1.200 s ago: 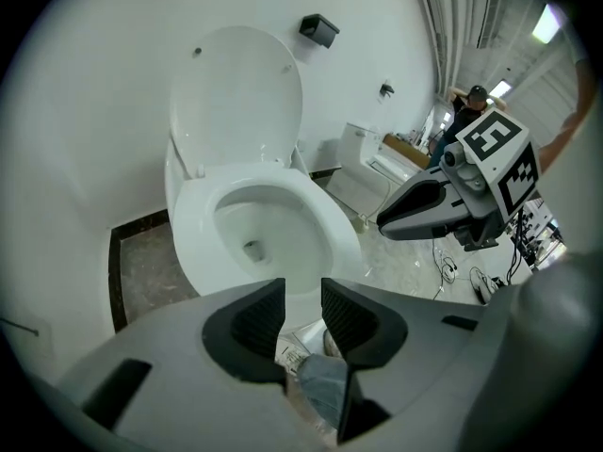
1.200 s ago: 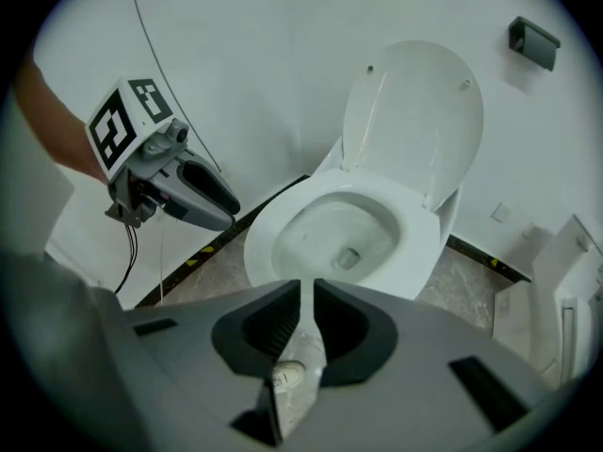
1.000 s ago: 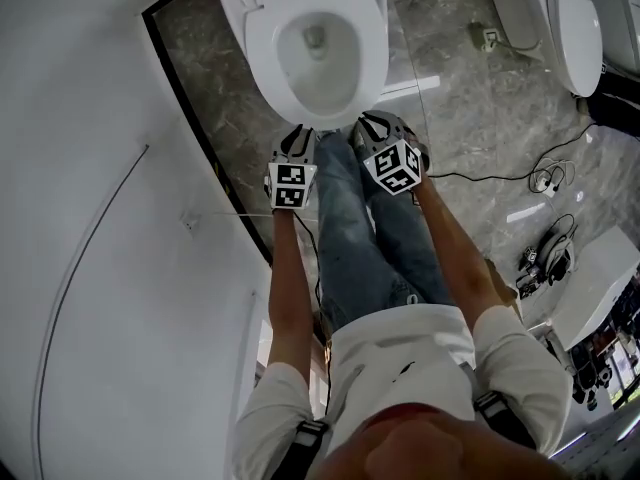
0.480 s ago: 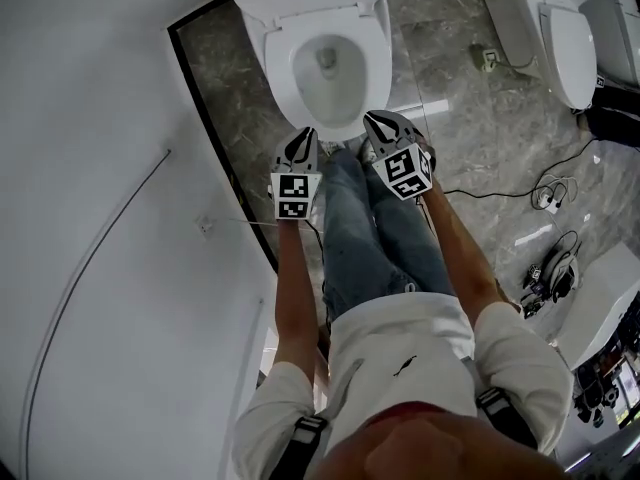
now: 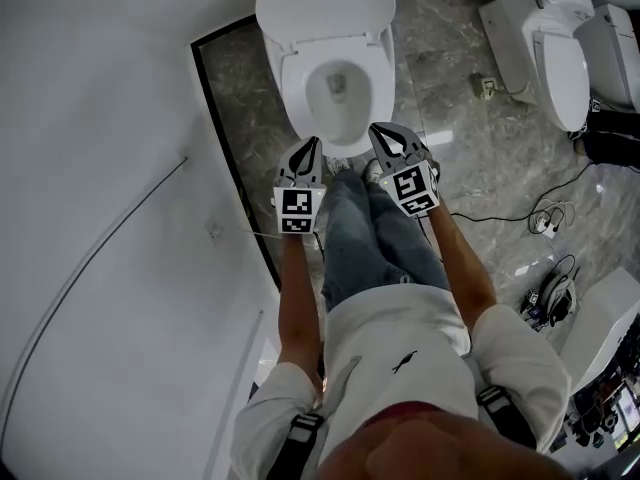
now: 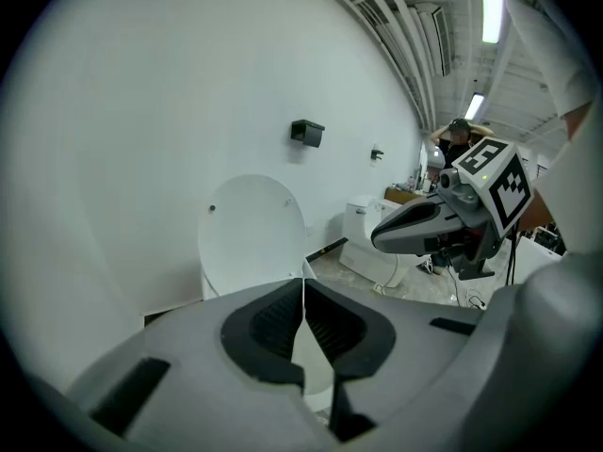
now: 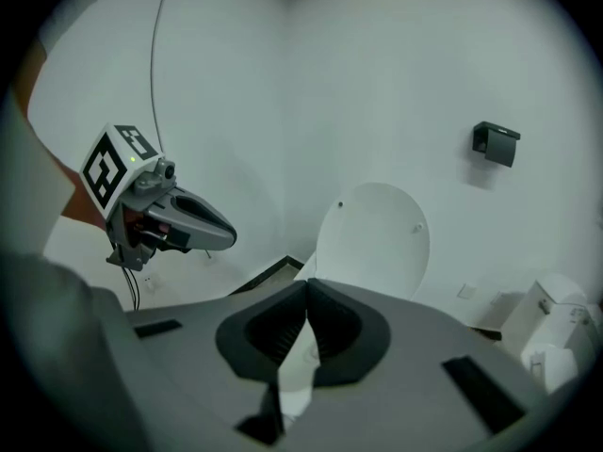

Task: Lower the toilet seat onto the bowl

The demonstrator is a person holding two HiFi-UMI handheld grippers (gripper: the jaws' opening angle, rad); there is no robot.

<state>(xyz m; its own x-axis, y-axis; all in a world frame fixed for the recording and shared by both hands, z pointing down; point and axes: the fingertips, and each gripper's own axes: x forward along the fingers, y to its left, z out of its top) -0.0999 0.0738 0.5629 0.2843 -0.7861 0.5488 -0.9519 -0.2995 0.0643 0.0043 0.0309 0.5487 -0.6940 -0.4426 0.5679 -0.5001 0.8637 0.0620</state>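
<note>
We hold the left gripper (image 5: 309,146) and the right gripper (image 5: 384,131) side by side in front of the toilet, both pointing forward and down at it, neither touching it; our legs (image 5: 372,240) in jeans stand just behind them. In the left gripper view the two dark pads meet in a thin line with nothing between them; these jaws have just been closing and are pressed together. In the right gripper view the jaws are likewise pressed together, tips touching, holding nothing; each gripper view also shows the other gripper off to one side, its marker cube on top.

The seat (image 5: 294,80) lies flat on the bowl (image 5: 322,100), a broad white ring around the opening, its front edge near the gripper tips; the lid (image 5: 325,6) stands upright behind it against the wall; both gripper views show it as a plain white oval with small bumps near its top.

The toilet stands on a grey marbled floor (image 5: 450,88), beside a white wall (image 5: 100,168) on our left; a small black box (image 7: 497,142) is fixed to the wall above the lid and off to its right. A second toilet (image 5: 560,48) stands well apart on our right; cables (image 5: 545,218) lie on the floor on that side.
</note>
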